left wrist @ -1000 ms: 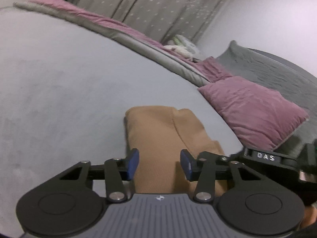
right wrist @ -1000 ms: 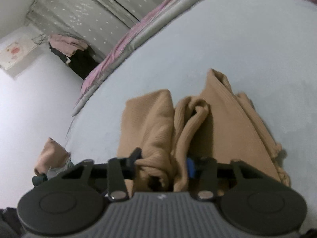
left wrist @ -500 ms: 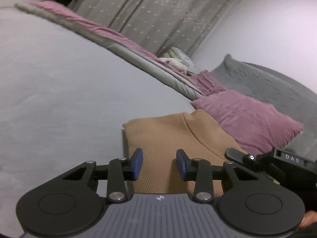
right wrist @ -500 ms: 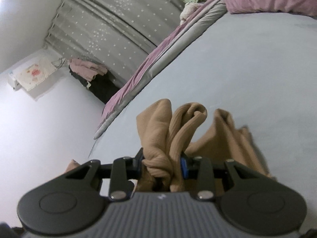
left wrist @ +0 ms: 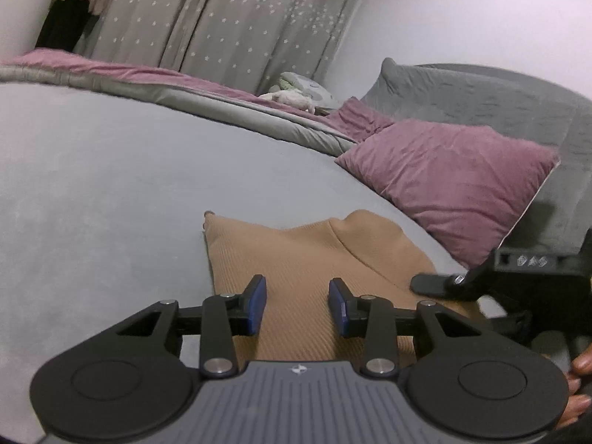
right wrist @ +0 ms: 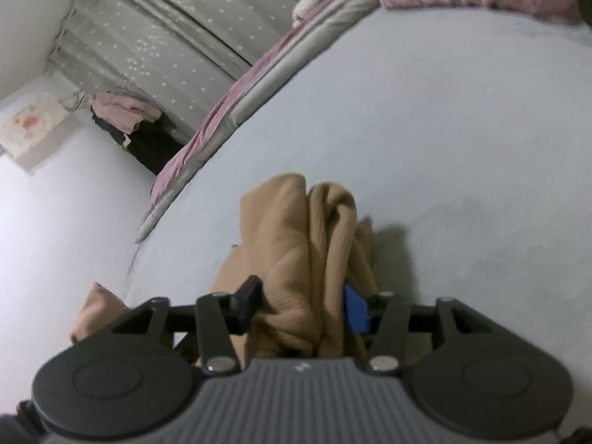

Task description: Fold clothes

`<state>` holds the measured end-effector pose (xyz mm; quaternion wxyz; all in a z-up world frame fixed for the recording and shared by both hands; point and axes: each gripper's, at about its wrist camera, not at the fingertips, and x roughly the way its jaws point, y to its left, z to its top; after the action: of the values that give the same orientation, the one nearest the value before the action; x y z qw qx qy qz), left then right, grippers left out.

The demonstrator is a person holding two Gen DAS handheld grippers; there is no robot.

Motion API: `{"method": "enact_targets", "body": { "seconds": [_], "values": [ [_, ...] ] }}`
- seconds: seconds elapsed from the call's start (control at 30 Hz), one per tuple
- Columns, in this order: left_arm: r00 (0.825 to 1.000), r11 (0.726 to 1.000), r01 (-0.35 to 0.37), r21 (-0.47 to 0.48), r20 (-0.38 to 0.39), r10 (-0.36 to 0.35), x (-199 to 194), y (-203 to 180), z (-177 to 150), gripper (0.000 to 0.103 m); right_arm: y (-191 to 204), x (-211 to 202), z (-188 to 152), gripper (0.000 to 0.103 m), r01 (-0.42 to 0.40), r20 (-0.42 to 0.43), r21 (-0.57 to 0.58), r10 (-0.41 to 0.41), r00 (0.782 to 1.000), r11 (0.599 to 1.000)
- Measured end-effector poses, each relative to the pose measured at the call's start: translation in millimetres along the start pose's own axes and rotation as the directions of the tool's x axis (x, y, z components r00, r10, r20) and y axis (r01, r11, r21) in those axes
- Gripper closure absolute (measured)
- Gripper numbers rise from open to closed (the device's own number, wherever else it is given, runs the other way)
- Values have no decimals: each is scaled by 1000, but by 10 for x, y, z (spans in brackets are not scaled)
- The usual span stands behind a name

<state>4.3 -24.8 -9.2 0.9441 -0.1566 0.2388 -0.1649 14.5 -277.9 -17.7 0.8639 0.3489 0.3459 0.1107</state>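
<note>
A tan ribbed knit garment (left wrist: 296,259) lies folded on the grey bed sheet (left wrist: 111,192). My left gripper (left wrist: 298,305) hovers just above its near part, open, with nothing between the blue pads. In the right wrist view my right gripper (right wrist: 303,305) is shut on a bunched fold of the same tan garment (right wrist: 296,229), which stands up from the sheet in thick folds. The right gripper's black body (left wrist: 518,270) also shows at the right edge of the left wrist view, beside the garment.
A mauve pillow (left wrist: 444,177) and a grey pillow (left wrist: 481,96) lie behind the garment. A grey and pink duvet (left wrist: 222,92) runs along the bed's far side before starred curtains (left wrist: 240,18). Another peach garment (right wrist: 94,310) lies at the bed's left edge. A person's fingers (left wrist: 581,370) show at right.
My right gripper has lifted and drawn the bunched tan fold up and across. The left gripper has tilted up and stays open above the garment.
</note>
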Motion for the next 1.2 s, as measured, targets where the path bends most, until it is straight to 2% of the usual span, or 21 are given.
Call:
{"method": "enact_targets", "body": {
  "seconds": [0.03,0.1,0.27,0.33,0.37,0.53,0.67,0.73,0.87,1.07,1.2],
  "values": [
    [1000,1000,-4,9,1,4,6,-11,-2,68,22,-39,3,44,16,18,-16,-16,1000,1000],
    [1000,1000,-11,26,2,11,19,-34,-7,68,80,-118,-1,42,31,59,-41,-29,998,999],
    [1000,999,-15,40,23,14,-16,-84,-11,68,336,-286,7,45,57,174,-153,-29,984,987],
    [999,999,-7,38,37,5,-40,-92,1,68,428,-316,34,50,89,221,-216,-40,974,972],
    [999,999,-1,43,41,-1,-48,-102,1,68,487,-320,11,56,107,240,-251,-45,970,962],
    [998,995,31,90,44,-35,-69,-184,-21,69,740,-301,-180,70,178,275,-417,-63,959,891],
    [997,990,56,131,43,-62,-81,-253,-41,73,829,-211,-337,73,238,268,-516,-109,957,823],
    [997,985,63,158,36,-70,-70,-294,-69,73,803,-155,-390,73,269,259,-526,-149,954,807],
    [997,979,67,193,26,-73,-54,-351,-127,73,569,-5,-470,72,298,198,-513,-227,954,805],
    [997,966,73,247,11,-78,-30,-435,-213,73,298,-20,-506,62,243,164,-431,-190,968,869],
    [997,956,77,281,2,-81,-14,-492,-270,73,285,-60,-432,61,232,165,-416,-178,970,879]
  ]
}}
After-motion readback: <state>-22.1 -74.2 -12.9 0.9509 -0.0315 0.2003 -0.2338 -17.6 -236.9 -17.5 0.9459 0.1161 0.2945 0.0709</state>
